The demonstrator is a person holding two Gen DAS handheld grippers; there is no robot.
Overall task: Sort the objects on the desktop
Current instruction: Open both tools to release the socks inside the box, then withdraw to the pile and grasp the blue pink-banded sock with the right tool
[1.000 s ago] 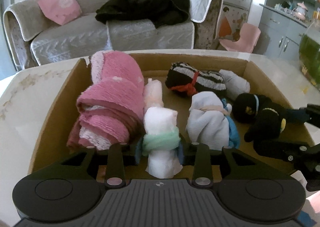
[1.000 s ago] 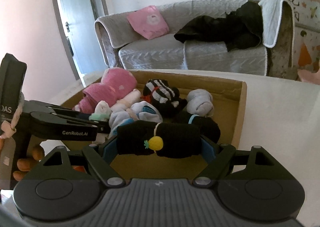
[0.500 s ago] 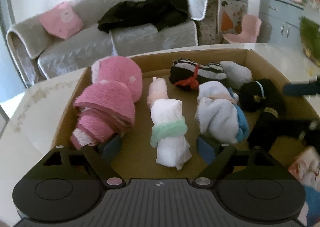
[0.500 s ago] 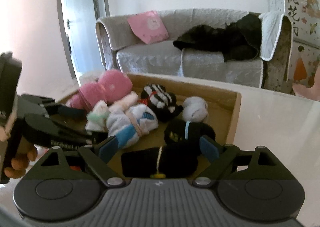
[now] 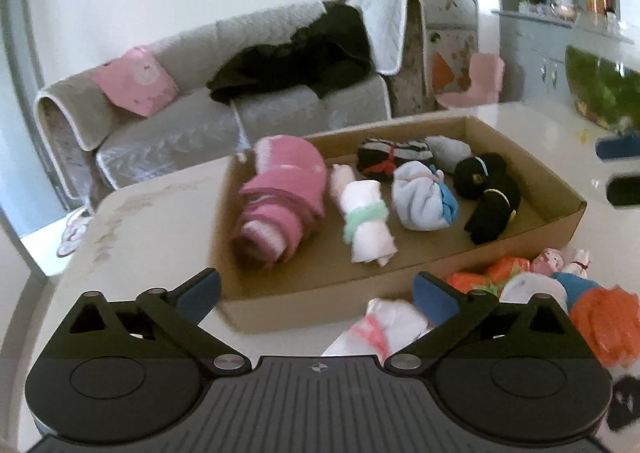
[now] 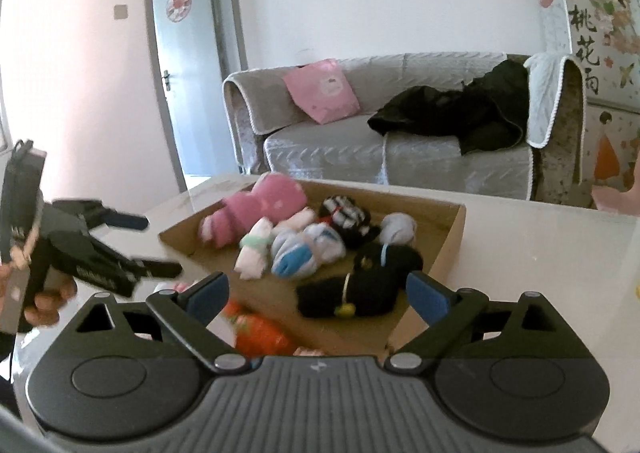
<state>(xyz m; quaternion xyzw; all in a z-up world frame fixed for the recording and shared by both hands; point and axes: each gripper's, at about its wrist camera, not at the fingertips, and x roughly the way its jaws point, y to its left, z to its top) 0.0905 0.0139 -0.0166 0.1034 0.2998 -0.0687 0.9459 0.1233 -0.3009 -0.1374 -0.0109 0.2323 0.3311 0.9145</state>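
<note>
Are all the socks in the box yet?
Not yet. Seven bundles lie in the box, including the white roll and the black roll. Both grippers, left and right, have just opened and hold nothing. Orange and white bundles wait outside.

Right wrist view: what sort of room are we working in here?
Most likely a home living room: a grey covered sofa with a pink cushion behind the table, and an interior door at left.

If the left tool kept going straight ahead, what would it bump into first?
Probably the near wall of the cardboard box, right ahead of the open left tool. If it cleared that wall, the white sock roll with the green band comes next. Depth is uncertain.
</note>
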